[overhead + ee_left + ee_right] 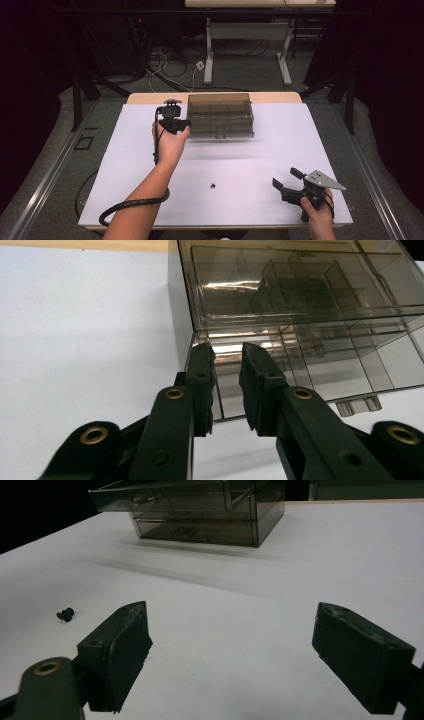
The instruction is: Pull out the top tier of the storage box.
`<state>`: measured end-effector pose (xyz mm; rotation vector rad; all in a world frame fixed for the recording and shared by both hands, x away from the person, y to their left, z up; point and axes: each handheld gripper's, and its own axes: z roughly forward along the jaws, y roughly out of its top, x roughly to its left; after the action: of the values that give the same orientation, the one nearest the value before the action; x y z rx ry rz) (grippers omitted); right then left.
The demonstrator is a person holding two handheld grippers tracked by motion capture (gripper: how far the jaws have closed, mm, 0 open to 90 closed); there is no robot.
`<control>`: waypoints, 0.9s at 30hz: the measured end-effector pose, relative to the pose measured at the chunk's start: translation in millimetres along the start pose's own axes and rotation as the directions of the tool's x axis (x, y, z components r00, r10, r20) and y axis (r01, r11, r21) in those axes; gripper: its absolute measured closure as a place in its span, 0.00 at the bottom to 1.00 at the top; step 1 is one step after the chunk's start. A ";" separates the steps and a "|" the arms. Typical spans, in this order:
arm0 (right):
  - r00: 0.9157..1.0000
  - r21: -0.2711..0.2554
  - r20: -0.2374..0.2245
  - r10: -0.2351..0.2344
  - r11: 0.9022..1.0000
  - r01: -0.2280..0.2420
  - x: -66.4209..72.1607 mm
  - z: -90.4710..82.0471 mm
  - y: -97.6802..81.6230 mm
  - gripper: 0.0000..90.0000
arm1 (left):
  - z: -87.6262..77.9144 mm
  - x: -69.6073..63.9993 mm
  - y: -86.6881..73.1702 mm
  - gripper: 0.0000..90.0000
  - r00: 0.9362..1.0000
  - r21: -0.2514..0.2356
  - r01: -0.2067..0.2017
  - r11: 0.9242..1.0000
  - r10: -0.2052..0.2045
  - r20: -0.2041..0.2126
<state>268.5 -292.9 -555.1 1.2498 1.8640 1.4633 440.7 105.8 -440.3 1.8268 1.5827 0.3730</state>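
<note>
At the far middle of the white table (130, 165) stands a smoked, see-through drawer organizer (220, 116) with divided compartments, its upper drawer pulled partly out toward the person. The left gripper (176, 124) is held at the organizer's left front corner; in the left gripper view its jaws stand only a narrow gap apart with nothing pressed between the pads, just in front of the drawer's front edge (300, 322), which suggests the drawer is what this hand is working at, whether drawing it out or pushing it home. The right gripper (287, 184) waits near the table's near right edge, jaws spread wide and empty, probably kept clear until needed. A small black screw-like part (213, 186) lies alone on the table between the hands, likely meant for a compartment.
</note>
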 end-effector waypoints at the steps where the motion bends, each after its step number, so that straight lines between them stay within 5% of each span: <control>1: 1.000 0.000 0.000 0.000 1.000 0.000 0.0 0.0 0.0 0.16 | -0.9 0.4 0.0 0.82 1.000 -0.005 -0.004 1.000 0.004 0.002; 13: 1.000 -0.001 0.000 0.002 1.000 -0.002 0.2 0.2 -0.2 0.16 | -9.4 -0.4 -3.8 0.72 0.997 -0.053 -0.055 0.997 0.057 0.042; 18: 1.000 -0.001 -0.002 -0.001 1.000 0.001 0.2 0.4 -0.1 0.16 | -10.9 -4.3 -7.2 0.64 0.993 -0.083 -0.079 0.993 0.085 0.083; 27: 1.000 0.000 0.002 -0.001 1.000 0.001 0.0 0.1 -0.1 0.16 | -13.6 -14.5 -12.2 0.56 0.981 -0.117 -0.163 0.980 0.174 0.092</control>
<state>268.6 -292.8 -555.2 1.2502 1.8632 1.4606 419.9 96.4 -435.3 1.8698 1.3175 0.4279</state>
